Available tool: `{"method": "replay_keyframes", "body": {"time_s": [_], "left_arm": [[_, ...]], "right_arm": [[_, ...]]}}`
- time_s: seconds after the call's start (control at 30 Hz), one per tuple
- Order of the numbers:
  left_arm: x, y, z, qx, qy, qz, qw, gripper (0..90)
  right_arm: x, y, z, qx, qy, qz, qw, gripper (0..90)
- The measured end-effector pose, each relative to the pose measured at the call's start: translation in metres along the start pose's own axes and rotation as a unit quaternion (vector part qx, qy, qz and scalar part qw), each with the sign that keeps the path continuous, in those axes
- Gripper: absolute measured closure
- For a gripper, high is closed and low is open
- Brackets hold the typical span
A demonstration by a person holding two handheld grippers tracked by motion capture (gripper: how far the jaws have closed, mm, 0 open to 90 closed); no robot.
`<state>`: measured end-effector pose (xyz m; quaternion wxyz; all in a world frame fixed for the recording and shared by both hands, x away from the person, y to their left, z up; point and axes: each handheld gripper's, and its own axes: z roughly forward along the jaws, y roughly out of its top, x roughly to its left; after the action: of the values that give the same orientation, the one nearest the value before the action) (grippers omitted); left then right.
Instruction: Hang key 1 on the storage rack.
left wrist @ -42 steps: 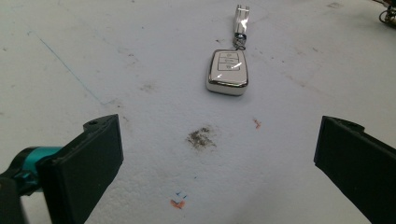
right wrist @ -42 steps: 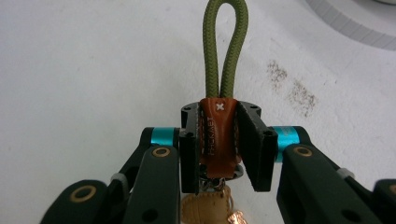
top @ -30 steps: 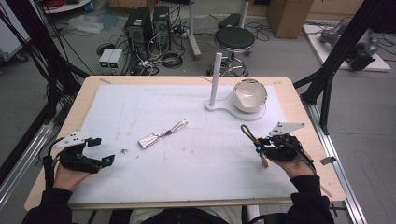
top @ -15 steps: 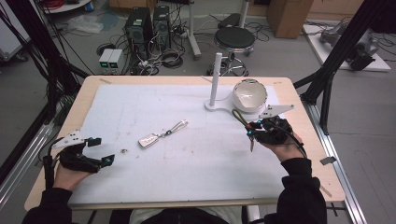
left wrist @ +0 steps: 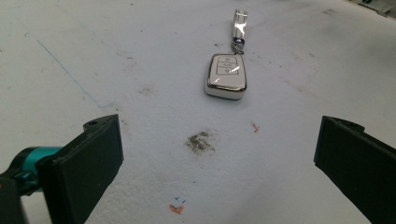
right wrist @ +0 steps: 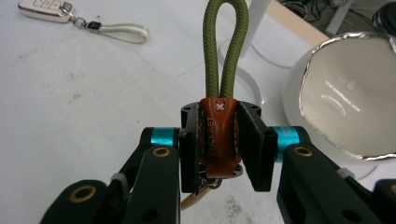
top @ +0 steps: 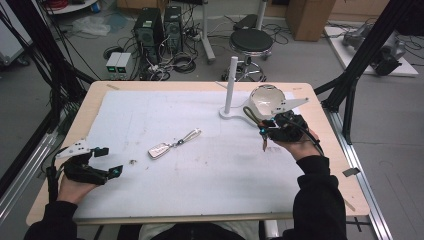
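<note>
Waiting hand: the left gripper (top: pixel 106 162) is sitting at the near left of the white table (top: pixel 150 200), its jaws standing wide apart with nothing between them.
Ahead of it: the white car key (left wrist: pixel 226 76) is lying flat on the table with its strap trailing away, well clear of those jaws (nobody is touching it).
Step in hand: the right gripper (right wrist: pixel 218 140) is carrying a keychain (right wrist: pixel 217 135) toward the white post stand (top: pixel 230 85), as I judge it.
Grip: its jaws are pressing together on the brown leather tab, and the olive cord loop (right wrist: pixel 226 49) is sticking straight out beyond them.
Where it is: just beside the stand's base, next to the shiny white bowl (right wrist: pixel 345 93).
Next move: probably raising the loop above the post's top and lowering it over, which is calling for a square, open loop.
</note>
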<state>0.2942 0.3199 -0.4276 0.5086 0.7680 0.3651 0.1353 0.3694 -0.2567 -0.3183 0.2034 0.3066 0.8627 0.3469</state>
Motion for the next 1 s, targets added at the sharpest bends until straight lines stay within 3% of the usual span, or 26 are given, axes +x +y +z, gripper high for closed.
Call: {"method": "replay_keyframes", "body": {"time_s": [0.67, 0.93, 1.0], "left_arm": [[0.001, 0.0, 0.0, 0.001, -0.001, 0.001, 1.0, 1.8], [0.002, 0.0, 0.0, 0.0, -0.003, 0.001, 1.0, 1.7], [0.002, 0.0, 0.0, 0.002, -0.004, 0.001, 1.0, 1.7]], "right_arm": [[-0.017, 0.058, -0.002, -0.013, 0.015, -0.018, 0.9996, 70.6], [-0.032, 0.08, -0.006, -0.033, 0.027, -0.004, 0.9991, 70.6], [-0.038, 0.084, -0.004, -0.036, 0.037, 0.012, 0.9986, 70.6]]}}
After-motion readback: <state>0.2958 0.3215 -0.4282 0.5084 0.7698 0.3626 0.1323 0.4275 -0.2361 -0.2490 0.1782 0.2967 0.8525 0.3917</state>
